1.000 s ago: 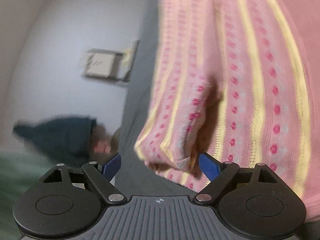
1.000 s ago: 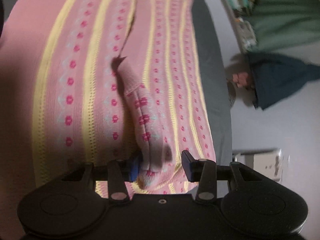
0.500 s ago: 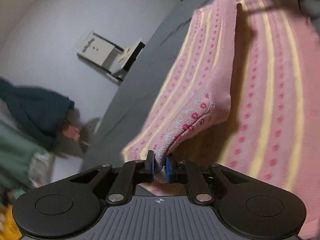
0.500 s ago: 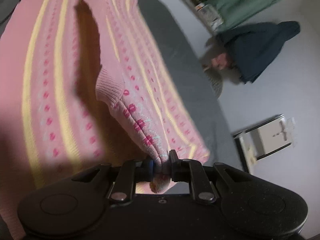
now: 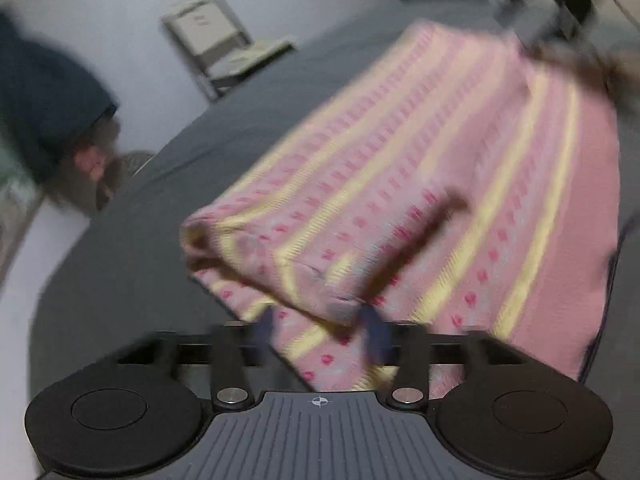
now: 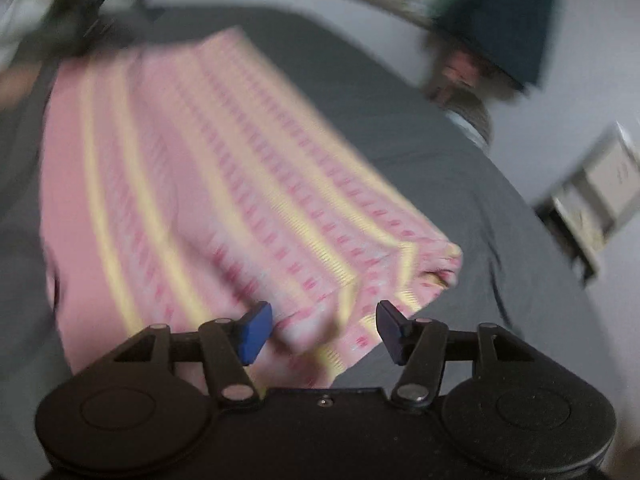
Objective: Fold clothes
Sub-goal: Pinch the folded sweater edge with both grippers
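Now, change: both claws, pinching sleeve folds half a second ago, have let go.
Left gripper (image 5: 320, 326): jaws spreading, empty.
Right gripper (image 6: 325, 330): jaws spreading, empty.
Pink sweater (image 6: 224, 208): flat on grey bed (image 6: 400, 112), sleeves folded in.
Meaning: likely body fold next.

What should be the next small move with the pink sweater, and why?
Probably draw both grippers back clear of the pink sweater. The left gripper and right gripper are opening, their pads no longer press the cloth, and the folded part already lies on the grey surface.
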Demonstrator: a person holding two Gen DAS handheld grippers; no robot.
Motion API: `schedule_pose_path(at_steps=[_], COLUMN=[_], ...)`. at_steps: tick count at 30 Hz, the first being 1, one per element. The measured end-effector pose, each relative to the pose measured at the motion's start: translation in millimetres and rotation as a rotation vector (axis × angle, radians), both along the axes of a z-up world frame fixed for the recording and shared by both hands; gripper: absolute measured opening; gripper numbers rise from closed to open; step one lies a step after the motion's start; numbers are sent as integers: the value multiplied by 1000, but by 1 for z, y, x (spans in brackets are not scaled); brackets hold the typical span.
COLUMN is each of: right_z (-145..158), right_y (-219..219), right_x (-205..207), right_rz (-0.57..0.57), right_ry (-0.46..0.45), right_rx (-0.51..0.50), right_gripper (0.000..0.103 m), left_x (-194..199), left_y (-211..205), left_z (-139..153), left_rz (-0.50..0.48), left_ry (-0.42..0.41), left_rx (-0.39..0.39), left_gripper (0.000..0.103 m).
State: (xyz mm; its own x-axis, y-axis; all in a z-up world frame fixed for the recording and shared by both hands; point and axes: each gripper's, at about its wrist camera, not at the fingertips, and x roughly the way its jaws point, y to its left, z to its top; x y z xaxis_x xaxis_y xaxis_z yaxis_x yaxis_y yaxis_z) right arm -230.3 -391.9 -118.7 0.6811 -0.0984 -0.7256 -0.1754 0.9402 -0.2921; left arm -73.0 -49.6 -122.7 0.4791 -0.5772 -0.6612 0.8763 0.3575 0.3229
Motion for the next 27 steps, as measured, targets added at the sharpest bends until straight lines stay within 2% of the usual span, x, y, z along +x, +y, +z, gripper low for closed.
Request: schedule_pose_path(at_steps=[2, 4, 7, 11, 13, 15, 20, 22, 24, 25, 27], right_z=[10, 12, 3, -14, -23, -32, -61, -64, -63, -62, -60], right_y=[-22, -48, -86, -126, -142, -158, -178, -179, -175, -173, -170], right_x=[17, 38, 69, 93, 100, 106, 112, 112, 113, 114, 114], right_rz=[-136, -279, -463, -638, -690, -719, -777, -773, -741, -726, -699], right_ry=[-57, -81, -72, -31, -10, 23, 56, 40, 58, 69, 89], right_rx=[101, 198, 342, 512, 607, 710, 917, 931, 892, 870, 833], right_gripper=[67, 69, 69, 69, 69, 69, 70, 71, 68, 63, 55], left_x=[28, 57, 102, 163, 188, 204, 230, 234, 234, 233, 231], left_y=[1, 1, -3, -16, -23, -30, -38, -40, -43, -45, -50], left_z=[7, 13, 16, -6, -23, -38, -67, -77, -85, -88, -87], left_rz=[84, 171, 312, 531, 598, 625, 682, 684, 669, 658, 607], left_ry=[76, 151, 269, 463, 586, 677, 804, 832, 836, 832, 791], left_rx=[-106, -214, -363, -497, -515, -504, -493, -509, -515, -505, -432], left_gripper=[84, 84, 85, 85, 85, 85, 85, 85, 85, 84, 84])
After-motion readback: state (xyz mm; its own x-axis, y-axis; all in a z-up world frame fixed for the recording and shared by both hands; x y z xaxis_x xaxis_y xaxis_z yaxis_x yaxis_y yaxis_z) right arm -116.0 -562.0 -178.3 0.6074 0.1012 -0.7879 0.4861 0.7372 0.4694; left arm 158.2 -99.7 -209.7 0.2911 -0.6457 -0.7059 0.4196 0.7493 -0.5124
